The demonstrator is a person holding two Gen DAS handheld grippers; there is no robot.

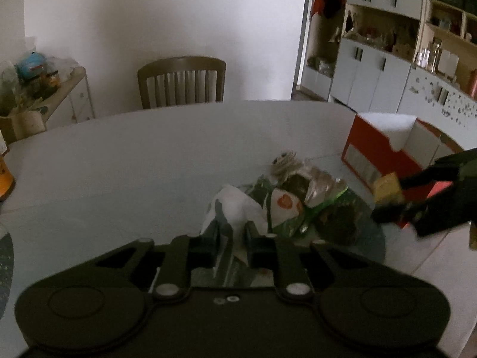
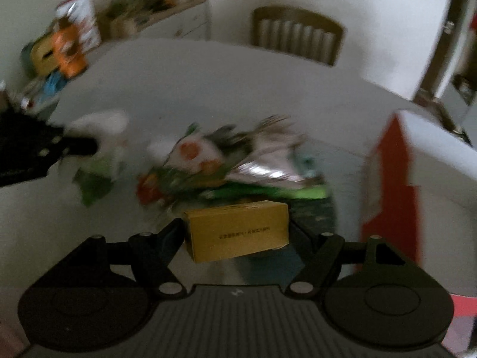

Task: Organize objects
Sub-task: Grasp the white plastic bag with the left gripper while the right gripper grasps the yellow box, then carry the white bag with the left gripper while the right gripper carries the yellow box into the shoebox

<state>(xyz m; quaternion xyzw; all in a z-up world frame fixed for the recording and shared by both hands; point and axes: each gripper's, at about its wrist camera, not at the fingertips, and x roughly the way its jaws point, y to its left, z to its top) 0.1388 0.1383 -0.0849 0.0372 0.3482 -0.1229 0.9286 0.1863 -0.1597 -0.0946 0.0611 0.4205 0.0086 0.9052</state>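
The big round tabletop is pale and smooth, and it fills most of the room in front of me. A wooden chair with a slatted back stands at its far side against a plain white wall. To the left there is a small side table heaped with bags and packets. Far off on the right stands a tall white cupboard with open shelves full of little things. On the right side of the tabletop sits a red and white box. Near it lies a messy pile of wrappers and bags — green, silver, white and orange all mixed up. The left gripper has its fingers clamped on a white plastic bag at the near edge of the pile. The right gripper has its fingers closed tight on a small yellow box, one on each end. It holds the box up in the air just in front of the pile — the right view is quite blurry.
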